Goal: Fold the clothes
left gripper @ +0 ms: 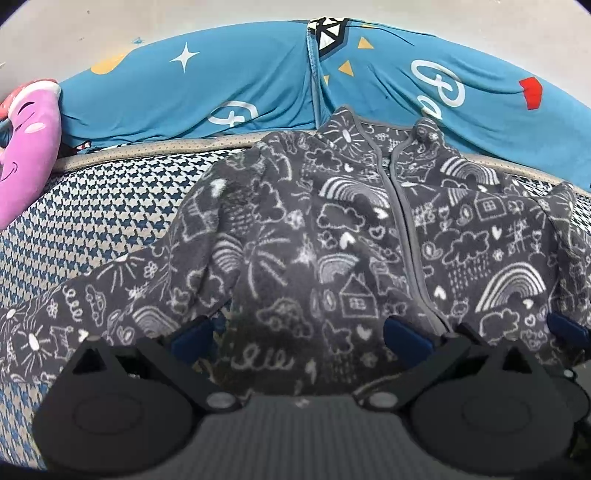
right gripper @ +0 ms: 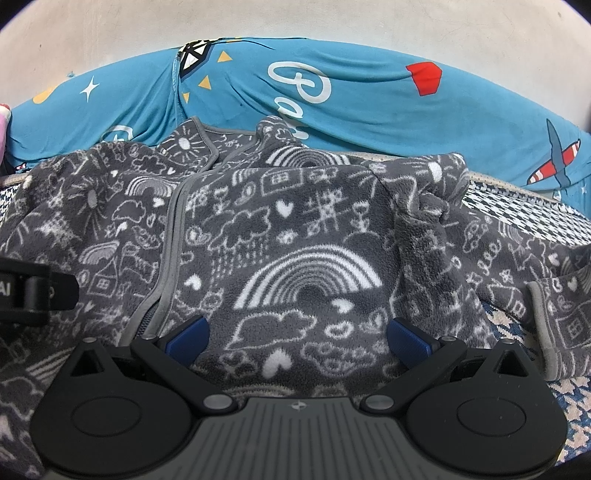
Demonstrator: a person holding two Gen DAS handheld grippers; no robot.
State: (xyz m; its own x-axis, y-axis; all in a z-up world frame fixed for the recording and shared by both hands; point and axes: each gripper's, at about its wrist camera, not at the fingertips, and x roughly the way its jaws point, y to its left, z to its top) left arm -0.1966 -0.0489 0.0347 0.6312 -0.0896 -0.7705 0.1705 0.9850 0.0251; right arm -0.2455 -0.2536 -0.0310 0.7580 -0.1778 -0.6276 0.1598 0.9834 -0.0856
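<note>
At the far left edge of the bed (left gripper: 92, 221), which wears a houndstooth cover, a pink plush toy (left gripper: 26, 147) leans against the blue printed bedding (left gripper: 155, 96) bunched along the far edge under a pale wall (left gripper: 258, 11); next comes the grey fleece jacket (left gripper: 332, 229), the thing to be folded, lying front up across the middle of the bed with its zip closed and its collar toward the far edge; one sleeve (left gripper: 74, 314) runs out to the near left corner; the left tongs (left gripper: 299, 332) hover low over the hem on that side, blue pads spread wide with nothing between them, the cloth lying beneath; further right, in the right wrist view, part of the left tool shows at the left edge, and the right tongs (right gripper: 299, 338) sit over the jacket's other half by a large rainbow print (right gripper: 306, 273), likewise spread apart and pinching nothing; the other sleeve (right gripper: 509, 273) lies bunched at the shoulder and trails toward the near right corner of the bed, its cuff (right gripper: 554, 325) resting on the cover.
</note>
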